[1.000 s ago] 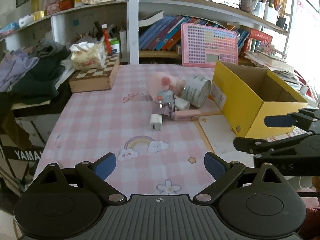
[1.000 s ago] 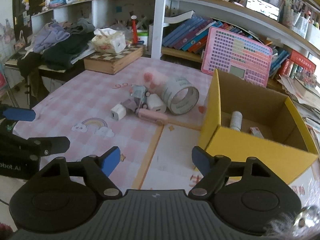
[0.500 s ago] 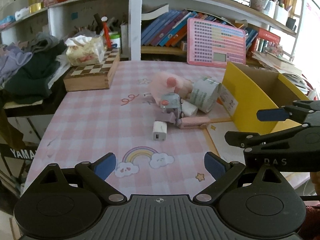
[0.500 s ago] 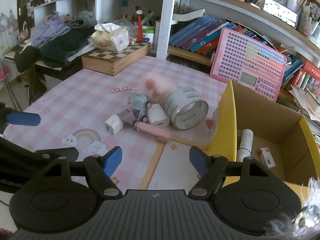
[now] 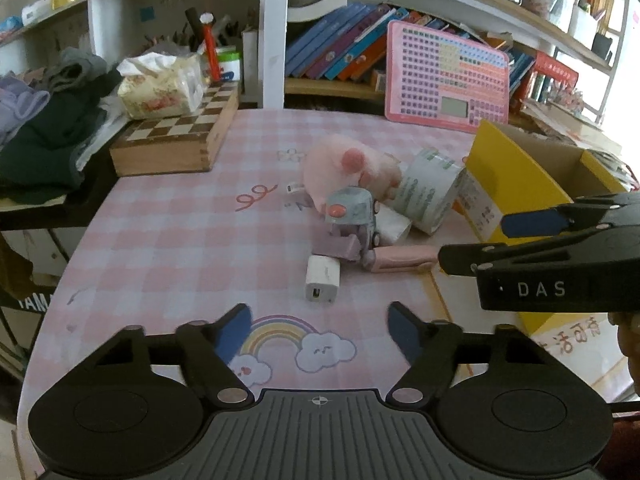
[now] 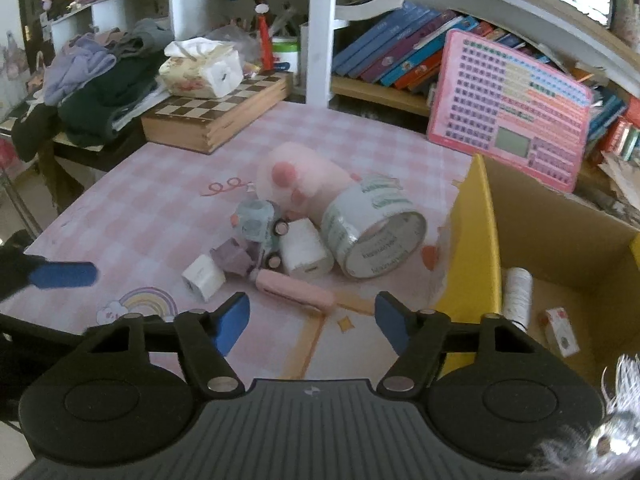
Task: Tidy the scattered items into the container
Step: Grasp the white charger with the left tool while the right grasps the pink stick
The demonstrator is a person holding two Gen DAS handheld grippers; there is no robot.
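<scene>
A heap of small items lies mid-table: a pink plush paw [image 5: 348, 170] [image 6: 304, 176], a tape roll [image 5: 430, 192] [image 6: 376, 234], a grey toy car [image 5: 352, 212] [image 6: 256, 222], a small white charger [image 5: 322, 278] [image 6: 203, 278], a larger white charger [image 6: 306, 254], a purple piece [image 5: 336, 245] and a pink bar [image 5: 404, 258] [image 6: 296, 290]. The yellow cardboard box [image 5: 516, 184] [image 6: 476, 248] stands to the right. My left gripper [image 5: 319, 330] hovers just short of the small charger, its jaws closing with nothing between them. My right gripper [image 6: 310, 320] hangs near the pink bar, jaws also closing on nothing.
Inside the box lie a white spool [image 6: 518, 294] and a small carton [image 6: 562, 330]. A wooden chess box [image 5: 176, 136] with a tissue pack [image 5: 160, 88] sits at the back left. A pink keyboard toy [image 5: 444, 80] leans on the bookshelf. Clothes [image 5: 48, 120] pile up at the left.
Both grippers have moved forward toward the heap, which now looks larger and nearer. Both pairs of jaws stand narrower than before.
</scene>
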